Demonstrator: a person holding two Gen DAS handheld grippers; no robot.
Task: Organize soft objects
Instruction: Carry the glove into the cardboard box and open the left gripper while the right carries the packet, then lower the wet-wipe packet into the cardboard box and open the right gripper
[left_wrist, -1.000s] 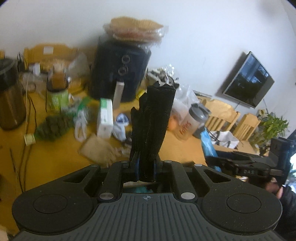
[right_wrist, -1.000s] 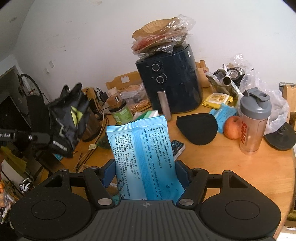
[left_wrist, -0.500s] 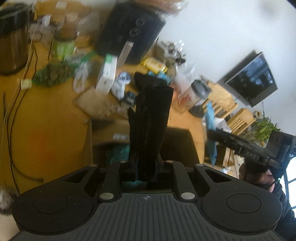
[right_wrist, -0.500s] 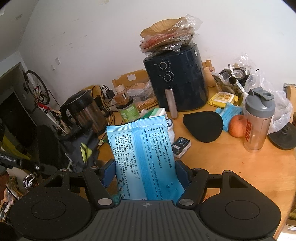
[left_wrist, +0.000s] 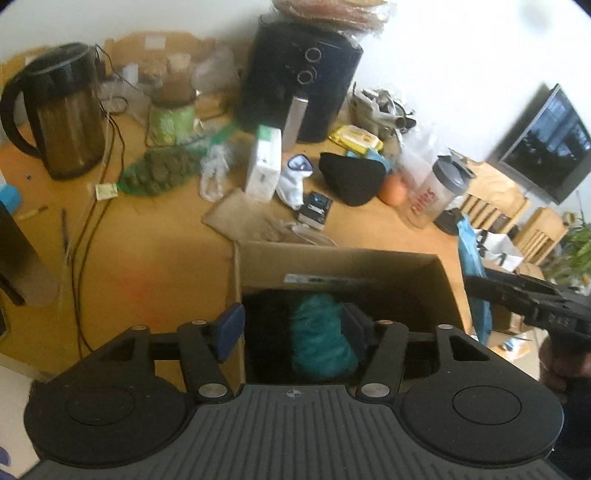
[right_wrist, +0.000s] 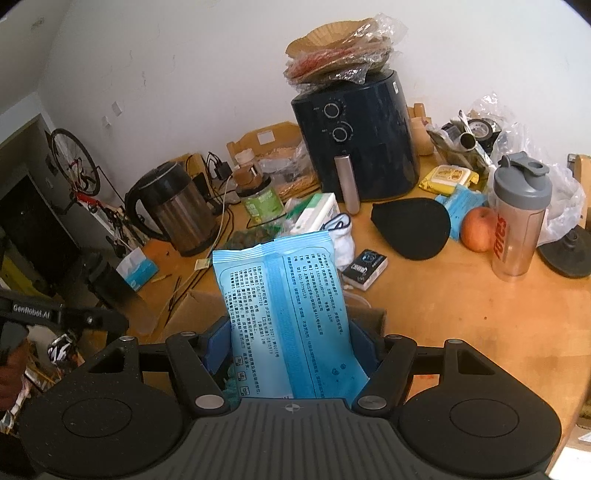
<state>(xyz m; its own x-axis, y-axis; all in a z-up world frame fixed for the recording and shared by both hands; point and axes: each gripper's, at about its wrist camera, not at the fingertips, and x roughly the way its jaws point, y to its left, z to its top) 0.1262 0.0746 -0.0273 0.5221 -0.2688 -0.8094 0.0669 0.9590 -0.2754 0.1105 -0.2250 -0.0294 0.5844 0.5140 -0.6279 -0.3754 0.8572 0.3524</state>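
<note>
In the left wrist view my left gripper (left_wrist: 291, 326) hangs over an open cardboard box (left_wrist: 332, 258) on the wooden table. Its jaws are opening and nothing is pressed between the pads. Below them in the box lie a black cloth (left_wrist: 266, 332) and a teal fluffy thing (left_wrist: 321, 339). My right gripper (right_wrist: 291, 339) is shut on a light blue pack of wipes (right_wrist: 288, 314), which stands upright above the box's edge (right_wrist: 188, 310). A black soft pouch (right_wrist: 410, 227) and a white sock (right_wrist: 341, 236) lie on the table beyond.
A dark air fryer (right_wrist: 358, 147) with bagged paper liners on top stands at the back, and a steel kettle (right_wrist: 173, 210) at the left. A shaker bottle (right_wrist: 517, 218), an apple (right_wrist: 478, 229), a small dark box (right_wrist: 365, 267), cables and bags crowd the table.
The left gripper has tipped down over the box, opened and let go of the black cloth, which now lies in the box. The right gripper still holds the blue pack.
</note>
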